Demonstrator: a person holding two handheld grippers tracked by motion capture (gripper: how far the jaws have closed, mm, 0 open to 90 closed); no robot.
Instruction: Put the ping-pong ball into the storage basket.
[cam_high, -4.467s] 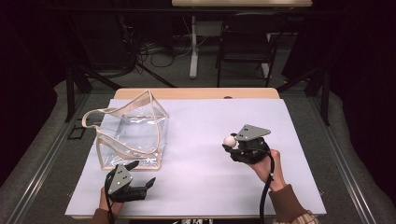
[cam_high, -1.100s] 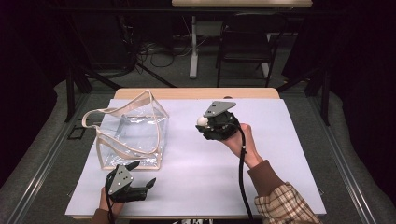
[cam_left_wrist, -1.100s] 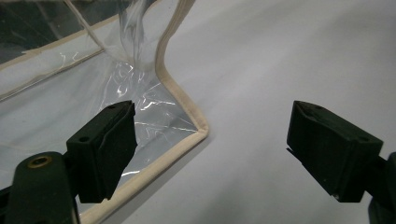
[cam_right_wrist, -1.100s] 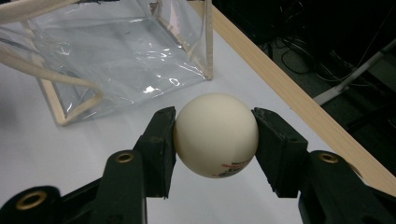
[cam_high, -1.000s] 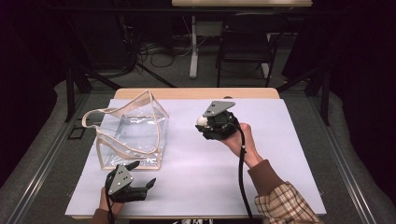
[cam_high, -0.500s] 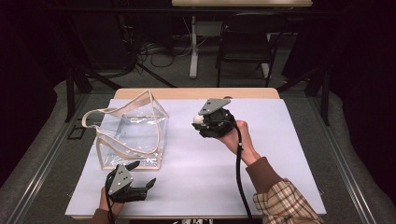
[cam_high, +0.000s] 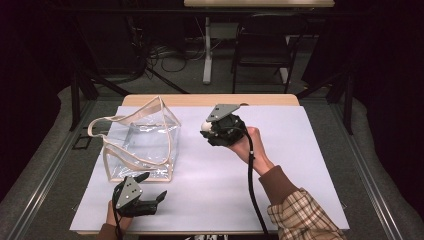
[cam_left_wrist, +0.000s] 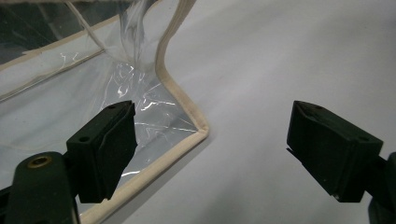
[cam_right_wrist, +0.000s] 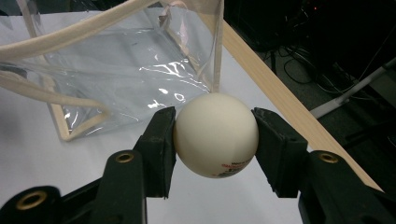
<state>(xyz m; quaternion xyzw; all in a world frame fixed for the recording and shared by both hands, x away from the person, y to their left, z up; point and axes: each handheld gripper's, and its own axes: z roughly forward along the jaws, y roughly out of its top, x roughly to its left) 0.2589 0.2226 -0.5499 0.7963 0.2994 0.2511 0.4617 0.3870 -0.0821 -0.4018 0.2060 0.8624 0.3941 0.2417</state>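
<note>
Right gripper (cam_high: 207, 129): clenched on the ball, held above the sheet, jaws aimed toward the bag; a grey plate is seen on top.
Ball (cam_right_wrist: 215, 134): cream-white, gripped at both sides between the pads; small red print is seen low on it, too small to be read. In the high view (cam_high: 205, 126) it is seen as a pale dot at the gripper's front, just beside the bag's right edge, apart from it.
Bag (cam_high: 142, 142): clear plastic, beige trim, stood upright on the sheet at the left; top open, a strap looped out to its left. In the right gripper view (cam_right_wrist: 135, 70) it is seen just beyond the ball.
Left gripper (cam_high: 150, 192): released, jaws spread wide, nothing between them; held low near the table's front edge. In the left gripper view (cam_left_wrist: 210, 149) the bag's near bottom corner (cam_left_wrist: 198, 130) is seen ahead of the jaws, probably not touched.
Sheet (cam_high: 300, 165): white, spread over the table.
Table (cam_high: 200, 100): a wooden edge is left bare at the far side.
</note>
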